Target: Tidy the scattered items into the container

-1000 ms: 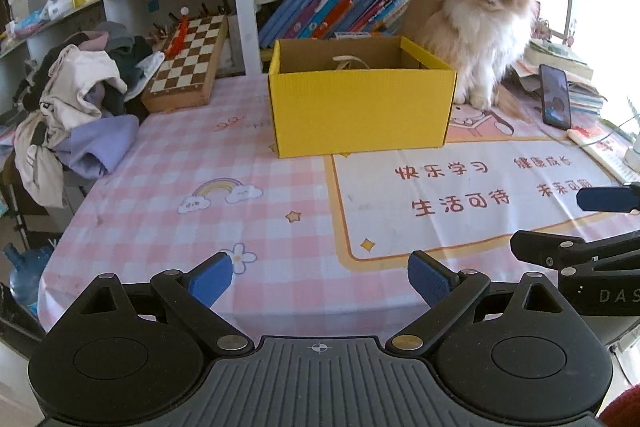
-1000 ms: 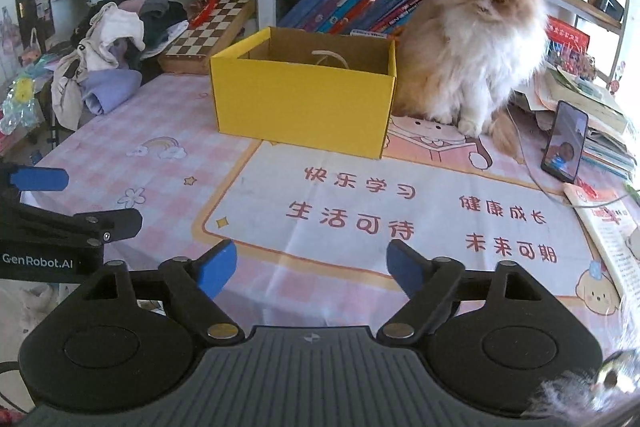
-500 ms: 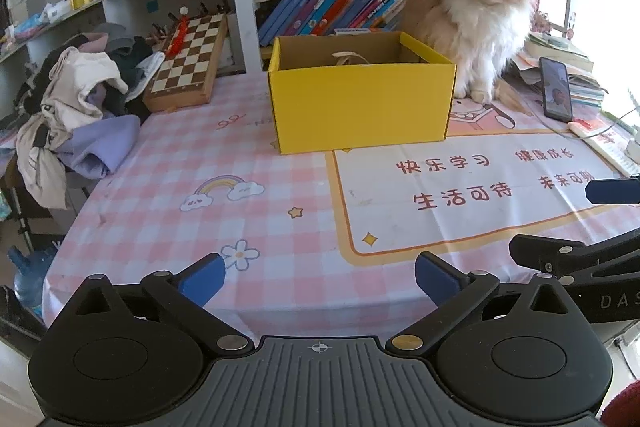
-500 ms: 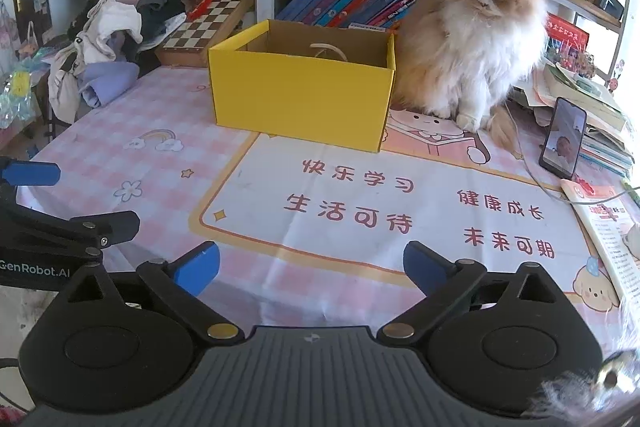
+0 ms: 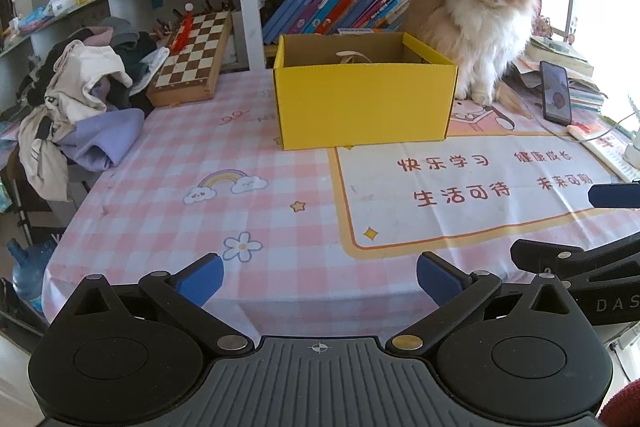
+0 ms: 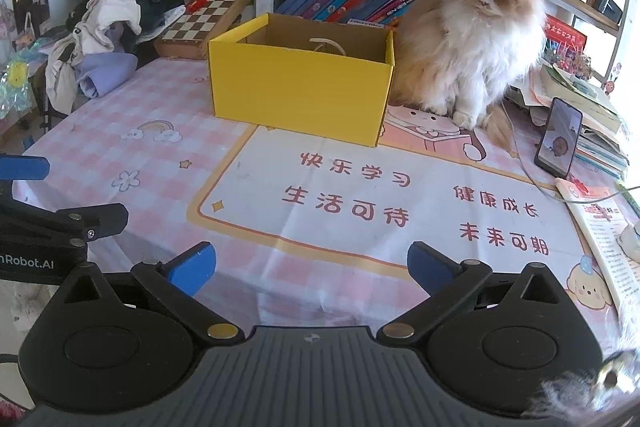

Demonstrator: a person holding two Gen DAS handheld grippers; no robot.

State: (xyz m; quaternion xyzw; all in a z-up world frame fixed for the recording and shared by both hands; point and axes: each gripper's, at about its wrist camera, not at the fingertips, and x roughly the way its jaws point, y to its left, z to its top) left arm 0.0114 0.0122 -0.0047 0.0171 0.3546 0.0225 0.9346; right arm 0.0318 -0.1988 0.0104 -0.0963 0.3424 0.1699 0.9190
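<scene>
An open yellow cardboard box stands on the pink checked tablecloth, far ahead of both grippers. A pale looped item shows inside it. My left gripper hovers over the table's near edge, open with nothing between its blue pads. My right gripper hangs beside it, its jaws opening wide and nothing between them. Each gripper's fingers show at the edge of the other's view.
A fluffy ginger cat sits right against the box's right side. A propped phone with a cable, papers and books lie at the right. A chessboard and a heap of clothes are at the back left.
Both grippers' jaws have spread wider, the right one more than the left. Neither hand has moved noticeably.
</scene>
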